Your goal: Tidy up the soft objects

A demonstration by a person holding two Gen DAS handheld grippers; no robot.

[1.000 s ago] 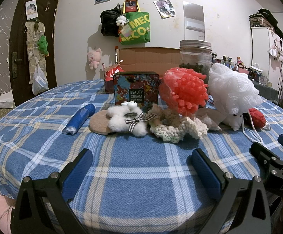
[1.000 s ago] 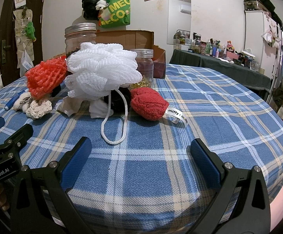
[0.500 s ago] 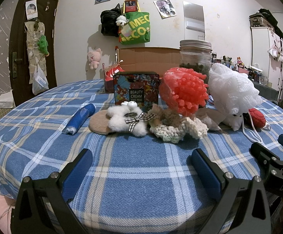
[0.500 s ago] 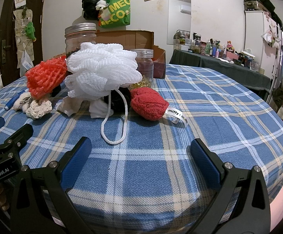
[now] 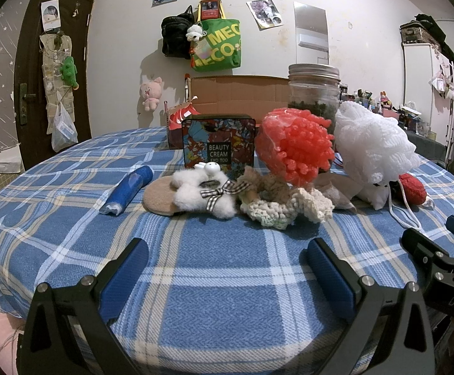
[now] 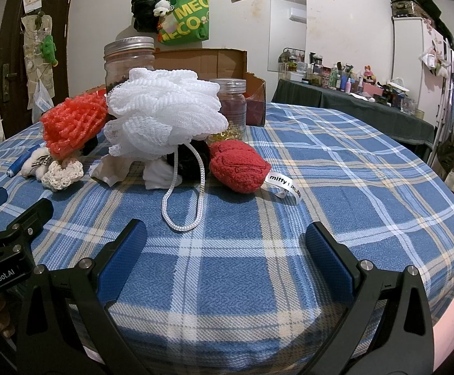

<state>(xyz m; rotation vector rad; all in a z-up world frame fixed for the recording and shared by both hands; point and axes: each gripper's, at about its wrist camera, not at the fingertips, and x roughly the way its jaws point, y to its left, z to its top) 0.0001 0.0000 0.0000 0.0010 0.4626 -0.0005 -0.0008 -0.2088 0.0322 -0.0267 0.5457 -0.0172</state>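
Hovering low over the near edge of the counter (image 5: 214,281), the left tongs (image 5: 225,265) stand wide open with nothing between their blue pads, and the right tongs (image 6: 225,262) are spread just as wide and equally empty. A blue plaid cloth covers the counter, and the soft things lie in a loose row across its middle, well ahead of both tools.

From the left wrist view, a blue tube (image 5: 127,190) lies apart at the left end. Next comes a tan pad (image 5: 156,197) with a white fluffy toy (image 5: 202,195) resting on it, a checked bow at its neck. A cream crocheted piece (image 5: 286,207) touches the toy's right side. Behind these stands a floral tin (image 5: 218,145) marked "BEAUTY CREAM", and beside it a red foam net (image 5: 295,147) rises above the crochet.

Further right sits a white mesh bath puff (image 6: 164,112) — its cord loop (image 6: 181,200) trails forward onto the cloth. A red knitted pouch (image 6: 239,167) lies just beside the puff, a white "miffy" tag (image 6: 284,186) at its right end. Two lidded glass jars stand behind the pile — a tall jar (image 6: 129,59) and a shorter jar (image 6: 231,106) — with an open cardboard box (image 6: 208,62) behind them.
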